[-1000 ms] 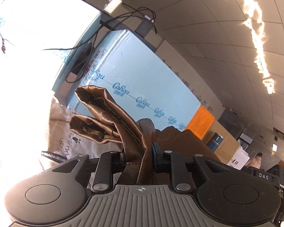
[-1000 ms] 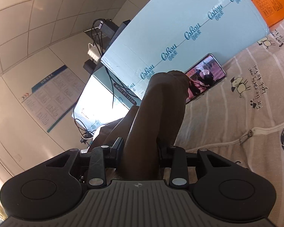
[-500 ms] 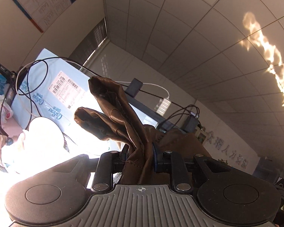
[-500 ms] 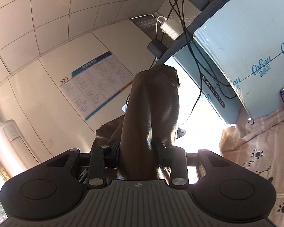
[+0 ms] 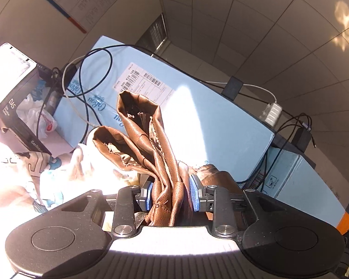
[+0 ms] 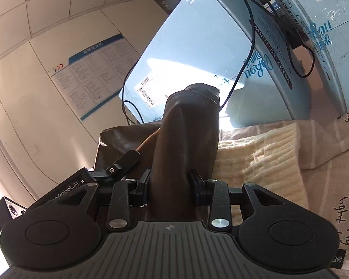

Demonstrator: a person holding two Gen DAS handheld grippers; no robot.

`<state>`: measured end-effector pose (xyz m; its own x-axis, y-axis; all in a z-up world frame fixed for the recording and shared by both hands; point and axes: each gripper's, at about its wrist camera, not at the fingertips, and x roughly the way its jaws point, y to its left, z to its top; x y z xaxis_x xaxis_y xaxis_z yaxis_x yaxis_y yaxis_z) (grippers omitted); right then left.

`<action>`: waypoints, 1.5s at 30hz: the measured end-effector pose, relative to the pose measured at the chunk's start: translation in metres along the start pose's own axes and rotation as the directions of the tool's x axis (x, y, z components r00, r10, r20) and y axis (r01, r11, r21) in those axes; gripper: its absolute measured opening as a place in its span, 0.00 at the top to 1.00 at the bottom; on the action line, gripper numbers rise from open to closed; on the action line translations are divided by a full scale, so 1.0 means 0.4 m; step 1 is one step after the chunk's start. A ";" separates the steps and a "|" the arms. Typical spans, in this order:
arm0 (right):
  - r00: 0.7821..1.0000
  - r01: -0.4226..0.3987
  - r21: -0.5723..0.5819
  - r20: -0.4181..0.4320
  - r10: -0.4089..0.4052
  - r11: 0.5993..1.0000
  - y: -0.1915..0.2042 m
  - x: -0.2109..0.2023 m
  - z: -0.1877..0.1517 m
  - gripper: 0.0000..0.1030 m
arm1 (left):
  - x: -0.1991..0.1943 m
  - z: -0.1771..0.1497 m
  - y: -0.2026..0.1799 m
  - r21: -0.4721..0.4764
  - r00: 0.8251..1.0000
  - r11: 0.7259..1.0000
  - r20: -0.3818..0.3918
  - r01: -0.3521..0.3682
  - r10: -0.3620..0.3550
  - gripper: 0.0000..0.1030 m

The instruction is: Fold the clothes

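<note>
Gripping bunched brown garment [image 5: 149, 144] in both left gripper [image 5: 172, 194] and right gripper [image 6: 169, 186] at centre frame, apparently mid-lift, likely needing spreading flat next.

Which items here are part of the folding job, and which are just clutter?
Job: brown garment, pinched in left gripper and right gripper.
Clutter: blue cartons, black cables, DAS box, wall chart, cream knit.
</note>
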<state>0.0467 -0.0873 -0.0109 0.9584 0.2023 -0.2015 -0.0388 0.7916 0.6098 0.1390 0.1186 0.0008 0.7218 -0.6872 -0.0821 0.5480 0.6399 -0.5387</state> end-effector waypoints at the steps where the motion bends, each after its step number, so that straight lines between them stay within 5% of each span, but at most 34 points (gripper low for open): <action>1: 1.000 0.018 -0.007 -0.006 -0.018 1.000 -0.011 0.000 0.001 0.69 | -0.002 -0.001 0.004 -0.004 1.000 1.000 0.006 -0.024 0.024 0.62; 3: 0.998 0.068 -0.028 -0.011 -0.069 0.997 -0.025 0.000 0.002 0.69 | -0.006 -0.002 0.009 -0.008 0.997 0.997 0.021 -0.077 0.078 0.54; 5: 0.992 0.124 -0.051 -0.010 -0.125 0.991 -0.037 0.000 0.002 0.69 | -0.015 -0.005 0.004 0.016 0.986 0.988 0.053 -0.156 0.155 0.30; 8: 0.979 0.205 -0.065 -0.010 -0.206 0.977 -0.058 0.014 -0.003 0.65 | -0.034 -0.007 -0.012 0.054 0.950 0.954 0.131 -0.294 0.285 0.10; 11: 0.971 0.237 -0.065 -0.008 -0.238 0.969 -0.077 0.020 -0.014 0.59 | -0.058 -0.005 -0.035 0.095 0.930 0.932 0.163 -0.348 0.331 0.07; 15: 0.962 0.271 -0.104 0.009 -0.271 0.957 -0.075 0.017 -0.027 0.47 | -0.075 -0.018 -0.093 0.223 0.956 0.934 0.158 -0.279 0.248 0.02; 19: 0.950 0.312 -0.119 0.018 -0.313 0.942 -0.086 0.028 -0.033 0.30 | -0.024 -0.065 -0.154 0.435 0.957 0.855 0.075 -0.283 0.279 0.01; 21: 0.943 0.333 -0.095 0.007 -0.333 0.938 -0.097 0.028 -0.031 0.13 | -0.005 -0.071 -0.148 0.434 0.946 0.848 0.036 -0.305 0.322 0.01; 25: 0.943 0.331 -0.032 -0.033 -0.332 0.943 -0.129 0.032 -0.027 0.08 | 0.031 -0.074 -0.102 0.398 0.880 0.810 -0.014 -0.430 0.474 0.01; 29: 0.938 0.344 -0.038 -0.039 -0.345 0.938 -0.126 0.034 -0.030 0.05 | 0.064 -0.085 -0.069 0.387 0.847 0.799 -0.078 -0.460 0.525 0.00; 40: 0.933 0.355 -0.039 -0.046 -0.357 0.934 -0.120 0.035 -0.033 0.02 | 0.067 -0.085 -0.068 0.377 0.846 0.801 -0.080 -0.465 0.528 0.00; 45: 0.937 0.345 -0.028 -0.039 -0.346 0.938 -0.121 0.028 -0.033 0.01 | 0.026 -0.071 -0.099 0.348 0.853 0.793 0.035 -0.499 0.521 0.00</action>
<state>0.0555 -0.1157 -0.0528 0.9007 -0.0617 -0.4300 0.2864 0.8286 0.4810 0.1127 0.0764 -0.0025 0.9158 -0.2405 -0.3218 0.2216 0.9705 -0.0945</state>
